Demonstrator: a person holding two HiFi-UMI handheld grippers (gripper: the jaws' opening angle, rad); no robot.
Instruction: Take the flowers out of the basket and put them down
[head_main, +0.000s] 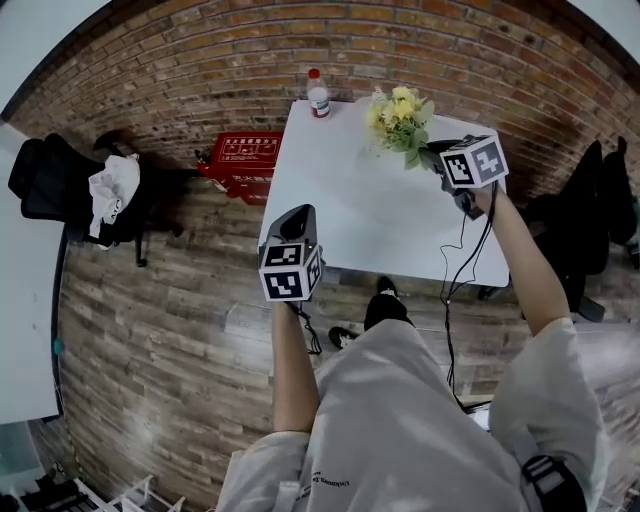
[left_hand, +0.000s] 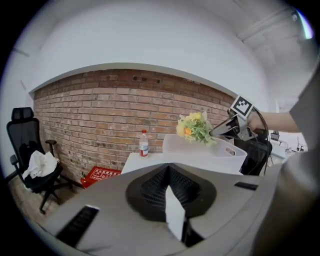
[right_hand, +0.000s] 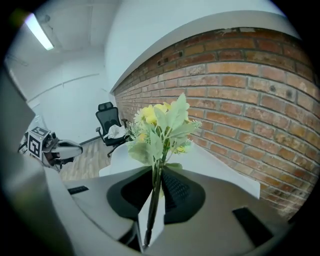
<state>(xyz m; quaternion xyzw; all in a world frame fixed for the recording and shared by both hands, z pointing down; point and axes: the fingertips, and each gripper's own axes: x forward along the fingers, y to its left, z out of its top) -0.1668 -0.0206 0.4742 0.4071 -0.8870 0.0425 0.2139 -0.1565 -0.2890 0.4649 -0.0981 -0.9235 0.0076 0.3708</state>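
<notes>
Thin stems of a leafy yellow artificial flower bunch (right_hand: 161, 125) are pinched in the right gripper's (right_hand: 154, 197) fingers; the left gripper's (left_hand: 173, 212) flat fingers are pressed together, empty.

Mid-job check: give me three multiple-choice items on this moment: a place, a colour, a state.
1. On the table, the bottle stands: A at the near edge; B at the far-left corner; C at the centre.
2. The flowers are mostly: A red; B blue; C yellow.
3. The right hand-held gripper is: A open; B shut on the flowers; C shut on the bottle.
Answers: B, the head view shows it at that corner; C, yellow blooms, green leaves; B, stems pinched between its jaws.
</notes>
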